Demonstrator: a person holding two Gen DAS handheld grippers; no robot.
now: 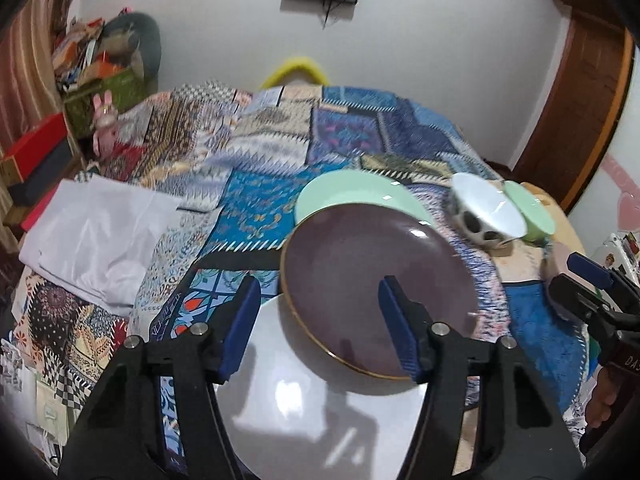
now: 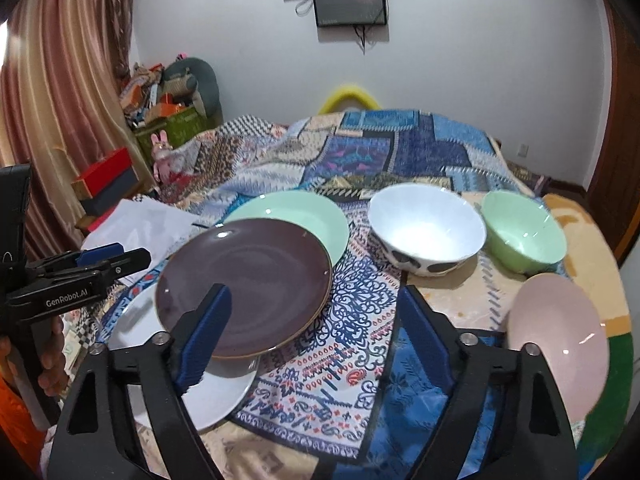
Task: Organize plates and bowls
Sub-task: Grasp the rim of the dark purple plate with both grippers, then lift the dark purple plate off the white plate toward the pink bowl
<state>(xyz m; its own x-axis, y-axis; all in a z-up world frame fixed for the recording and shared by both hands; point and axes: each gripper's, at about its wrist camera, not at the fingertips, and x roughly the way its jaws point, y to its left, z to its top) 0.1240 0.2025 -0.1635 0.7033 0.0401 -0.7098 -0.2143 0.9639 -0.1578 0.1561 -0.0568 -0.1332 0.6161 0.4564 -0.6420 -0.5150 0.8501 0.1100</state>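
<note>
A dark brown plate (image 1: 360,280) (image 2: 244,280) lies tilted on a white plate (image 1: 304,404) (image 2: 216,396), with its far edge over a pale green plate (image 1: 352,192) (image 2: 304,212). My left gripper (image 1: 320,324) (image 2: 108,260) is open above the white plate, and its right finger overlaps the brown plate's near rim. My right gripper (image 2: 316,332) (image 1: 592,280) is open over the patterned cloth, its left finger in front of the brown plate's near edge. To the right stand a white spotted bowl (image 2: 428,228) (image 1: 488,208), a green bowl (image 2: 524,232) (image 1: 532,212) and a pink dish (image 2: 560,340).
Everything rests on a bed covered by a patchwork quilt (image 2: 360,152). A folded white sheet (image 1: 96,240) lies at the left. Boxes and clutter (image 2: 160,108) pile up by the curtain at the far left, and a person's hand (image 2: 48,360) holds the left gripper.
</note>
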